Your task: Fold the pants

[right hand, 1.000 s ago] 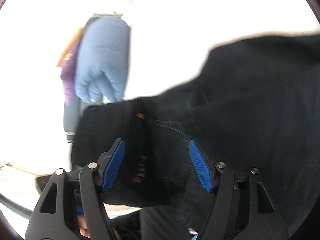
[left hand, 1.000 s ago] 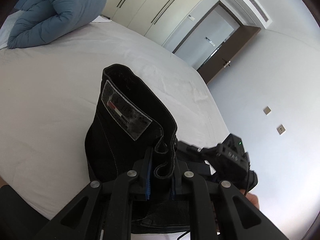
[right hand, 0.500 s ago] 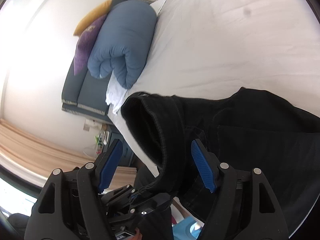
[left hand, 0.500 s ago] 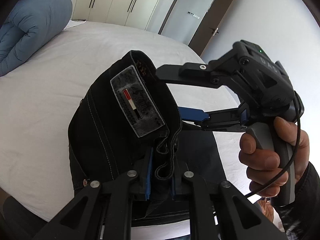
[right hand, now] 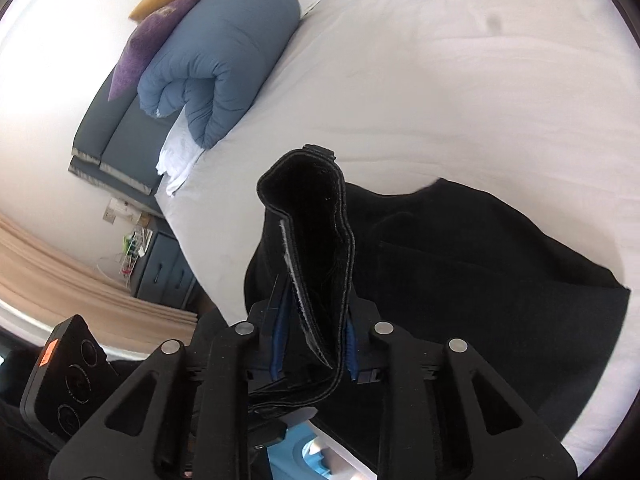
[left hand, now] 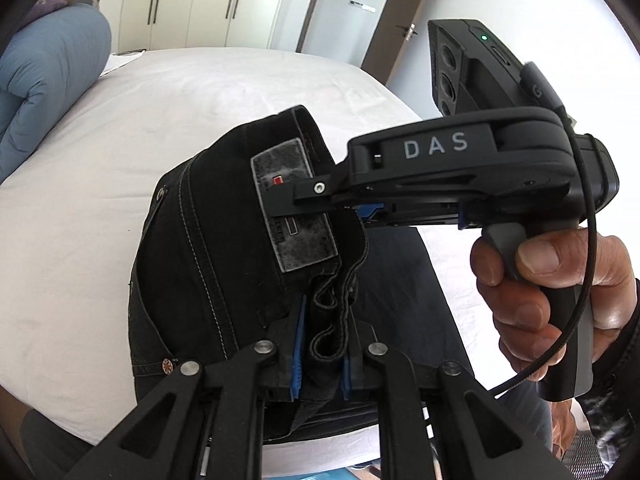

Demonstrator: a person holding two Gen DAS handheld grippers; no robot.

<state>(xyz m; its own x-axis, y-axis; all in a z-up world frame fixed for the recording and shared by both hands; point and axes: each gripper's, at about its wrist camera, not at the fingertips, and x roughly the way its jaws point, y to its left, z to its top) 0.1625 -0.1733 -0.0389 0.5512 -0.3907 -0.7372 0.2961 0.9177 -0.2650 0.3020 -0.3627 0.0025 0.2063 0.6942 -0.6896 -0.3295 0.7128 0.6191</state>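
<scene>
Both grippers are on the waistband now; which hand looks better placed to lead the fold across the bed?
Probably left: left gripper clamps the bunched waistband squarely; right gripper has only just closed on it.

The right tool (right hand: 316, 344) has just closed on the black pants' (right hand: 480, 272) waistband.

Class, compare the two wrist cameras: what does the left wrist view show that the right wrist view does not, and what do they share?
Only the left wrist view shows the wardrobe doors, the room door, the hand holding the right gripper, and the pants' grey label. Only the right wrist view shows the purple cushion and the bedside drawers. Both show the black pants on the white bed, each gripper clamped on the waistband, and the blue duvet.
</scene>
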